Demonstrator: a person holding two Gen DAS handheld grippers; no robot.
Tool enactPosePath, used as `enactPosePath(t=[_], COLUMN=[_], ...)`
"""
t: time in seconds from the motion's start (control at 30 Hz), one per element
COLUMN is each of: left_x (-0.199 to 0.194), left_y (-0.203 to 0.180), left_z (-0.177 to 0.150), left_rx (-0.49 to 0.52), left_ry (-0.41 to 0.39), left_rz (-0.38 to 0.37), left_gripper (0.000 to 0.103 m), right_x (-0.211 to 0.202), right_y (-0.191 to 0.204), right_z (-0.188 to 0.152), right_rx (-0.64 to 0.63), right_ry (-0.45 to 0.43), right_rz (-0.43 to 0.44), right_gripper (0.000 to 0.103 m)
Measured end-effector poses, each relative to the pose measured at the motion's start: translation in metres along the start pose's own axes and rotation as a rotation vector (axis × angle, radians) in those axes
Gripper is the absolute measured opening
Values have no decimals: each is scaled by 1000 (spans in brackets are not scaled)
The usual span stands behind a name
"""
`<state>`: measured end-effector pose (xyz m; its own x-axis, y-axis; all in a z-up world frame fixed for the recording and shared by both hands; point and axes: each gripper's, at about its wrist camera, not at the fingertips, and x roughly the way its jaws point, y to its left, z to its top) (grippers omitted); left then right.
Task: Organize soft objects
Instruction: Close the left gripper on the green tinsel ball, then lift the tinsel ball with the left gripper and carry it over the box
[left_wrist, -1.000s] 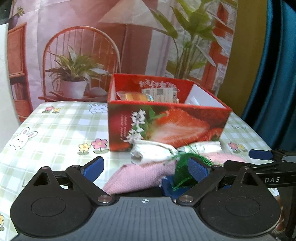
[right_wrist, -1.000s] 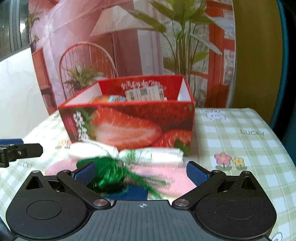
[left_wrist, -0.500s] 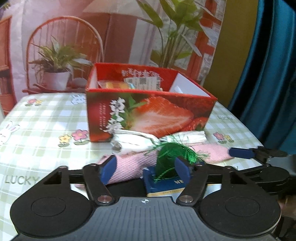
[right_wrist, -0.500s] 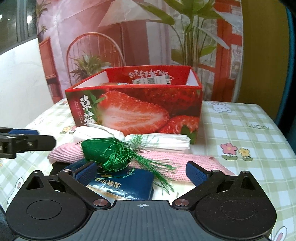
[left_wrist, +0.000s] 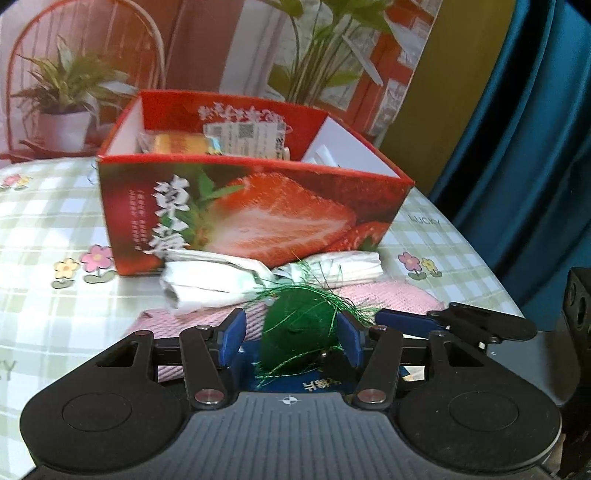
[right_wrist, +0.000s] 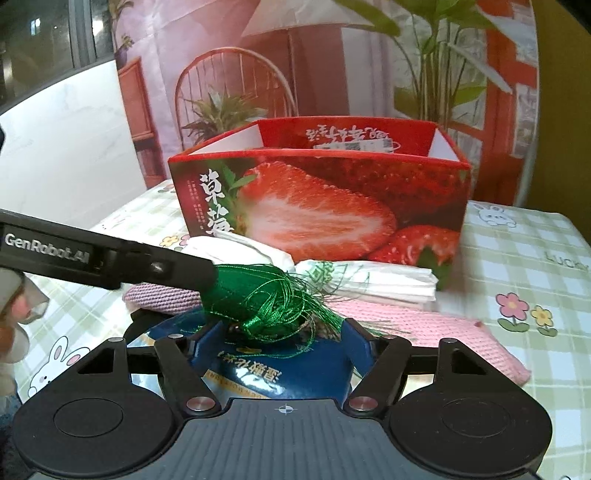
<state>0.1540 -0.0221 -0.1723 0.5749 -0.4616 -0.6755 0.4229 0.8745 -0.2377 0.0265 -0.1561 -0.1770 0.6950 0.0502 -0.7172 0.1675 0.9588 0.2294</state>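
Home-style set: checked tablecloth (left_wrist: 44, 221) (printed room backdrop (right_wrist: 314, 55)).

Both wrist cameras sit low and close, tilted down over the tabletop (left_wrist: 55, 221), sharing the strawberry box (left_wrist: 258, 206) beyond.

A glossy printed cardboard strawberry box (right_wrist: 317, 206) stands on a smooth checked plastic-looking tablecloth (right_wrist: 524, 258). A shiny green thread tassel bundle (right_wrist: 258, 299) lies over a glossy dark blue foil packet (right_wrist: 273, 369), beside a matt, rough pink knitted cloth (right_wrist: 424, 325) and crinkled white paper-like wrapping (right_wrist: 388, 280). Matt black plastic gripper frames carry bright metal rivets (left_wrist: 209, 396) and blue rubbery pads (left_wrist: 232, 332).
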Motion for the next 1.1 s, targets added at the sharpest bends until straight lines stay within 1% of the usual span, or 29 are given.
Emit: enactPosePath(t=[0.17,0.33,0.37,0.4,0.57,0.63,0.7,0.83,0.93,1.1], left_x=[17,28,30,31,34,29,22,6,-8,-21], left_y=[5,9,9,10,12,11,7,-2,-6,-10], left_z=[1,2,2,1,3,8,18,51,78,120], left_rx=[-28,-49,-52,-53,-60,-59,-39,2,24,14], left_ry=[48,75,83,88,90,80,63,8,-42,-128], left_rz=[-27,-51,-57,-64,-83,-94,-101,-128,-154,-174], left_gripper=[57,57,56,51,49,49,48,48,48,48], right_x=[12,24,26,27,33,31,25,7,-8,-26], right_y=[-2,-1,0,0,-1,-2,-3,-8,-13,-20], right_z=[1,6,7,8,11,14,19,38,63,113], right_rx=[1,-9,-11,-11,2,6,-3,-1,-2,-34], right_ry=[25,39,42,45,65,59,42,-15,-69,-146], right_rz=[37,85,91,97,132,138,142,143,139,126], right_gripper=[67,67,66,65,57,55,54,54,54,54])
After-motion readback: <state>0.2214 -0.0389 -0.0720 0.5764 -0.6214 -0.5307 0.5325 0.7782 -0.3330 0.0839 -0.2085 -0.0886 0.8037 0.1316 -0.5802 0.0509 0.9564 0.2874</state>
